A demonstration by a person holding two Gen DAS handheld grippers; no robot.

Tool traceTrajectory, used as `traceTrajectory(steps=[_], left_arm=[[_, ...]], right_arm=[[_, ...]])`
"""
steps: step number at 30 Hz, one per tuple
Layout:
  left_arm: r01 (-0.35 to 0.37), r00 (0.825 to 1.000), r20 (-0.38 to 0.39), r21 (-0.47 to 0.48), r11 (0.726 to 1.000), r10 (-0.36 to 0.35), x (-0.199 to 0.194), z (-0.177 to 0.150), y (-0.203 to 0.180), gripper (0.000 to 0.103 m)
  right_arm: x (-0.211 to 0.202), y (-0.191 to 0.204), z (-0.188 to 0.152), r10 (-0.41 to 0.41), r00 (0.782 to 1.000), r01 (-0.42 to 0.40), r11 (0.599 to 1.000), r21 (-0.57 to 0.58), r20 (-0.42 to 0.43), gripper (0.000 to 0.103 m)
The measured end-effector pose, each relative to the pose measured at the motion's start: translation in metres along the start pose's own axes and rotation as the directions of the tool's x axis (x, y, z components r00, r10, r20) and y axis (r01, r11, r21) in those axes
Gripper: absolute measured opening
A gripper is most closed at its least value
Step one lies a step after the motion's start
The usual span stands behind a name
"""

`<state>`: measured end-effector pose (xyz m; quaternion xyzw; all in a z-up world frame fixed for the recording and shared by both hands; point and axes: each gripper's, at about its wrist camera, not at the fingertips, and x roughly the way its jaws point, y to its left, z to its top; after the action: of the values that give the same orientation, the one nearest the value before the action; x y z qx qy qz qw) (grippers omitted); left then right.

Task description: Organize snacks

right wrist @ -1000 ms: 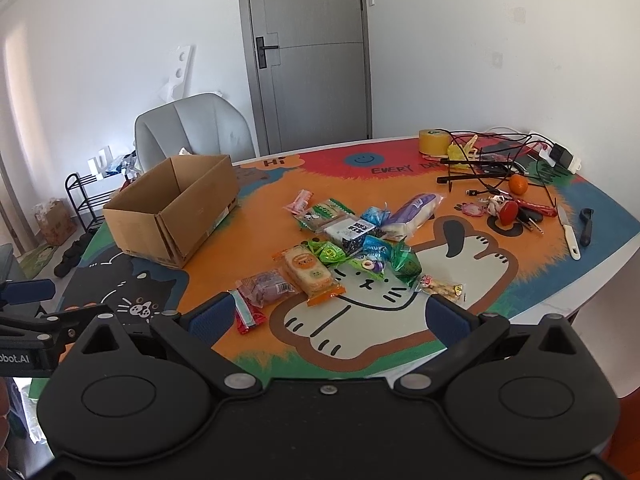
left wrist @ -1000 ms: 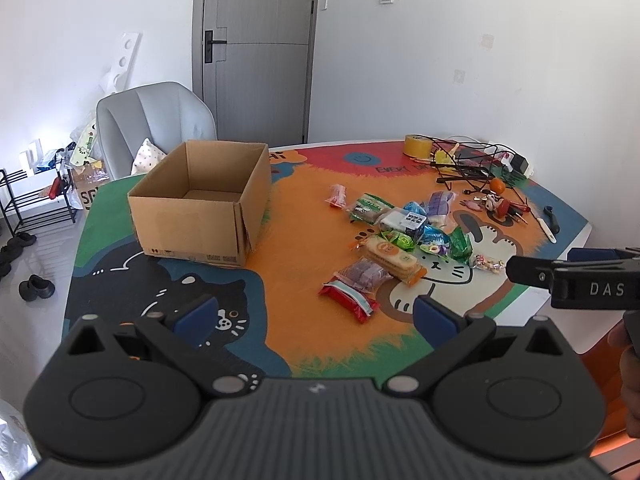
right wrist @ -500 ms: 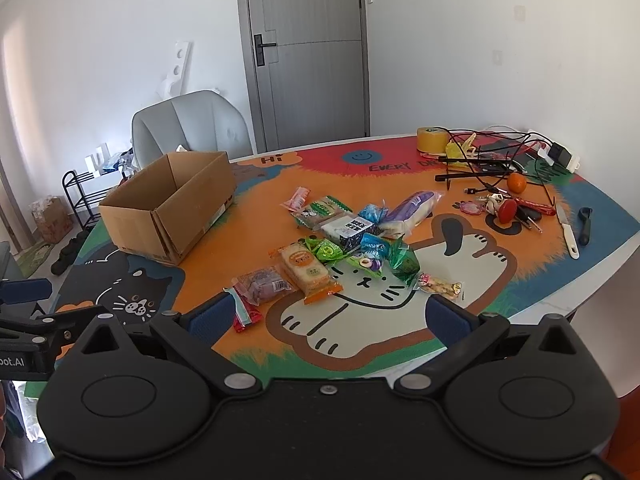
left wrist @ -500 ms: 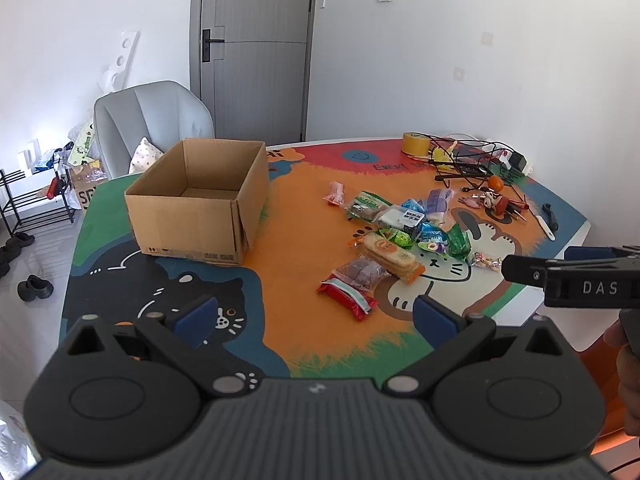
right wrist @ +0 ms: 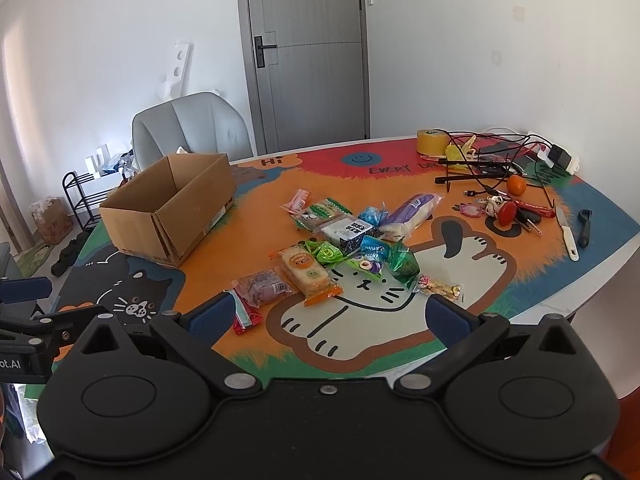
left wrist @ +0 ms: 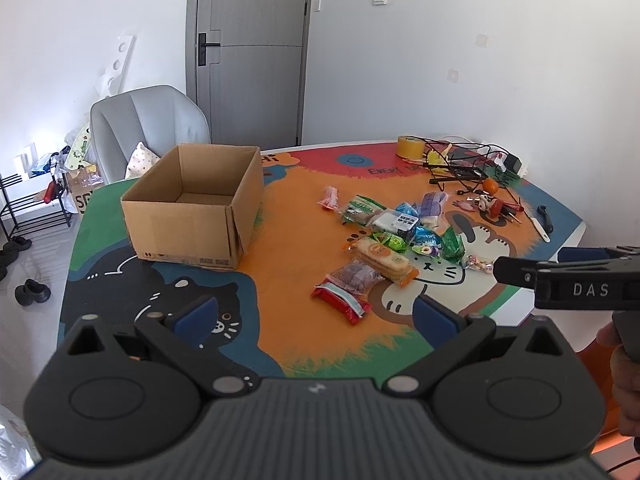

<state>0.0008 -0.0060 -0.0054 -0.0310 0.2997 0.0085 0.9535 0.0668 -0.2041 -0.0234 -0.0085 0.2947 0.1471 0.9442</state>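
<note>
An open, empty cardboard box (left wrist: 192, 212) (right wrist: 168, 208) stands on the left of the cartoon-cat table mat. A loose pile of snack packets (left wrist: 394, 236) (right wrist: 344, 240) lies mid-table: a red packet (left wrist: 340, 304), an orange biscuit pack (right wrist: 306, 272), green candies, a purple bag (right wrist: 412, 210). My left gripper (left wrist: 316, 314) is open and empty, above the near table edge. My right gripper (right wrist: 330, 316) is open and empty, near the front edge, well short of the snacks; it also shows at the right of the left wrist view (left wrist: 568, 276).
At the far right corner lie a yellow tape roll (right wrist: 431, 142), tangled black cables (right wrist: 488, 160), an orange (right wrist: 517, 185), keys, a knife (right wrist: 567, 232) and a peeler. A grey chair (left wrist: 148, 128) stands behind the box. A shoe rack (left wrist: 28, 200) is on the floor at left.
Both grippers have drawn back and risen slightly, so the table looks a little farther away. Nothing on the table has moved. Both stay open.
</note>
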Motion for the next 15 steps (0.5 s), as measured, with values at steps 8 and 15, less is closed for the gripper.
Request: traceTrajectory(steps=[8, 15], left_arm=[[0.004, 1.000, 0.004, -0.001, 1.000, -0.004, 0.000, 0.003, -0.003, 0.103], [0.027, 1.000, 0.016, 0.023, 0.999, -0.027, 0.005, 0.003, -0.012, 0.103]], right_arm=[[0.003, 0.000, 0.000, 0.004, 1.000, -0.004, 1.000, 0.002, -0.008, 0.103], [0.008, -0.003, -0.001, 0.002, 1.000, -0.002, 1.000, 0.009, -0.014, 0.103]])
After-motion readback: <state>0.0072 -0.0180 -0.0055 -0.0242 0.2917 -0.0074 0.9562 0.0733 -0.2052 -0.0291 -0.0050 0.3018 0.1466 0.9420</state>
